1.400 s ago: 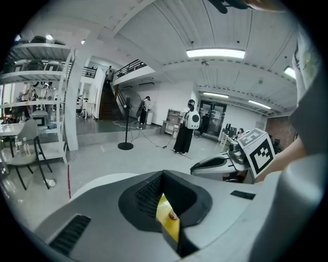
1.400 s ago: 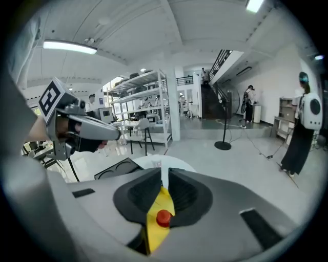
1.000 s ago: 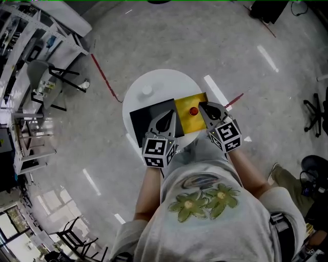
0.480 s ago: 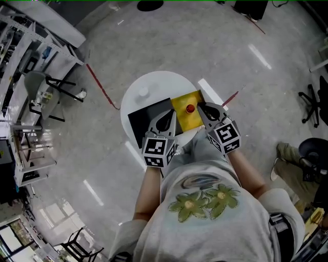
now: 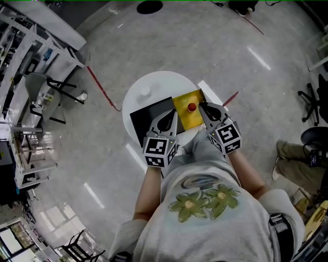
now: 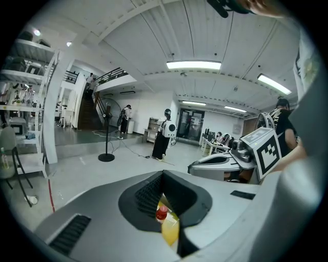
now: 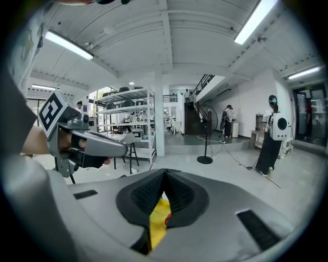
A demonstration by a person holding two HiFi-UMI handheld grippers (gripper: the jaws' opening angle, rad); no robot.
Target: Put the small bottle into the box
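Observation:
On the round white table (image 5: 159, 84) lie a black flat box (image 5: 146, 118) and, to its right, a yellow box (image 5: 185, 113). The small bottle's red cap (image 5: 191, 107) shows at the yellow box's middle; I cannot tell whether the bottle stands in it or on it. My left gripper (image 5: 170, 114) hangs shut over the black box's right edge, holding nothing. My right gripper (image 5: 203, 106) is shut and empty just right of the bottle. In the left gripper view the cap (image 6: 161, 214) shows below the shut jaws; in the right gripper view the yellow box (image 7: 156, 217) does.
A small white object (image 5: 146, 91) sits at the table's far left. Shelves and chairs (image 5: 54, 82) stand to the left, a fan base (image 5: 149, 6) lies beyond the table, and a person's legs (image 5: 297, 153) are at the right. Grey floor surrounds the table.
Both grippers have drawn back a little from the yellow box toward the person, staying shut. The bottle and boxes have not moved on the table.

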